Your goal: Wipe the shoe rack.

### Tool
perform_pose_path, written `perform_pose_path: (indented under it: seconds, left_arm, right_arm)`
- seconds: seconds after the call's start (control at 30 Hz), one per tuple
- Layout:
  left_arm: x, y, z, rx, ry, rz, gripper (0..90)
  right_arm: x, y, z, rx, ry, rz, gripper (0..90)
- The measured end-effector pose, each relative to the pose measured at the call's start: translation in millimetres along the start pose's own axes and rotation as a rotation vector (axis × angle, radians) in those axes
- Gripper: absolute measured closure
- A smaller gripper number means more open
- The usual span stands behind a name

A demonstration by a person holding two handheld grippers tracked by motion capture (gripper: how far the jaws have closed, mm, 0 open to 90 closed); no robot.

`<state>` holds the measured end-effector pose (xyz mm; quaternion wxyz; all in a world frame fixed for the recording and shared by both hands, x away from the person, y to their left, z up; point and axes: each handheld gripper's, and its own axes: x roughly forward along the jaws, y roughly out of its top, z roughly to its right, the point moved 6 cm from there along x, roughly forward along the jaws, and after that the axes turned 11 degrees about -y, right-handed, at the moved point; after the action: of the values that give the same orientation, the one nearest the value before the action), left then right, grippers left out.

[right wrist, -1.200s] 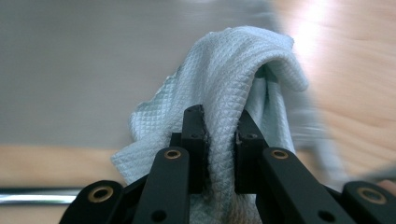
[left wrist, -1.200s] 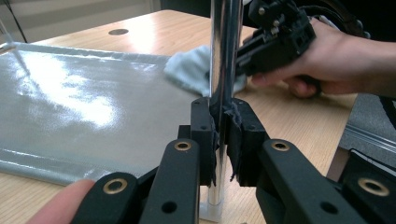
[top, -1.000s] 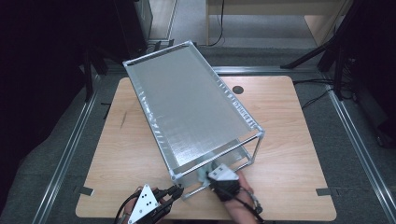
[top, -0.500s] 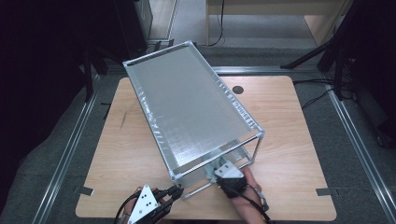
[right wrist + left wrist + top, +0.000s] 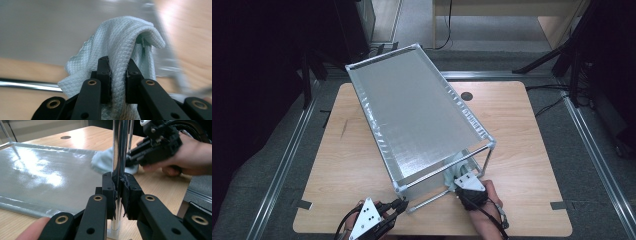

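Note:
A chrome-framed rack stands slantwise on the wooden table (image 5: 522, 130), its silver top shelf (image 5: 417, 120) facing up. My left gripper (image 5: 402, 205) (image 5: 119, 192) is shut on the rack's near corner post (image 5: 120, 150), low down. My right gripper (image 5: 460, 175) (image 5: 118, 75) is shut on a pale blue waffle-weave cloth (image 5: 120, 40) (image 5: 458, 162) (image 5: 102, 162). It reaches under the top shelf at the rack's near right end. There the cloth rests on the silver lower shelf (image 5: 45, 175). The hand (image 5: 190, 157) that holds the right gripper shows beyond the post.
A round cable hole (image 5: 467, 96) sits in the table behind the rack. Metal floor rails (image 5: 287, 160) run along both sides of the table. A bottom chrome bar (image 5: 25, 85) of the rack crosses low in the right gripper view.
My right gripper has slid a little to the right and farther under the top shelf with the cloth. The left gripper and the rack have kept still.

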<state>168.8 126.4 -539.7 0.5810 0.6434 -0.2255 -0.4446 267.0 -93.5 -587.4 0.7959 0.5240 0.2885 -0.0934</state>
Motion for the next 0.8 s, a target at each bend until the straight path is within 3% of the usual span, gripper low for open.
perform_pose_path:
  seconds: [0.07,0.2,0.3,0.4,0.5,0.67,0.8]
  left_arm:
    - [0.7,0.1,0.6,0.001,0.001,0.001,82.1]
    - [1.2,0.2,1.0,0.002,-0.002,0.0,82.1]
    - [1.2,0.3,0.7,0.003,-0.005,0.0,82.1]
    - [1.6,0.4,0.5,0.003,-0.006,0.0,82.1]
    - [2.0,0.7,0.3,0.005,-0.005,-0.002,82.0]
    - [2.0,0.7,0.9,0.004,0.001,-0.004,82.0]
    - [1.9,0.7,0.9,0.005,0.0,-0.004,82.0]
  right_arm:
    - [-4.9,2.1,-15.4,-0.001,0.047,0.006,78.6]
    - [-23.8,8.1,-61.8,-0.026,0.21,0.05,78.1]
    - [-38.3,10.2,-91.7,-0.085,0.291,0.093,77.7]
    - [-43.5,10.0,-99.2,-0.114,0.323,0.098,77.6]
    - [-41.6,6.3,-88.3,-0.12,0.325,0.08,77.6]
    - [-34.1,-0.7,-51.0,-0.116,0.272,0.034,77.0]
    - [-22.5,-7.2,-4.7,-0.036,0.183,-0.023,76.9]
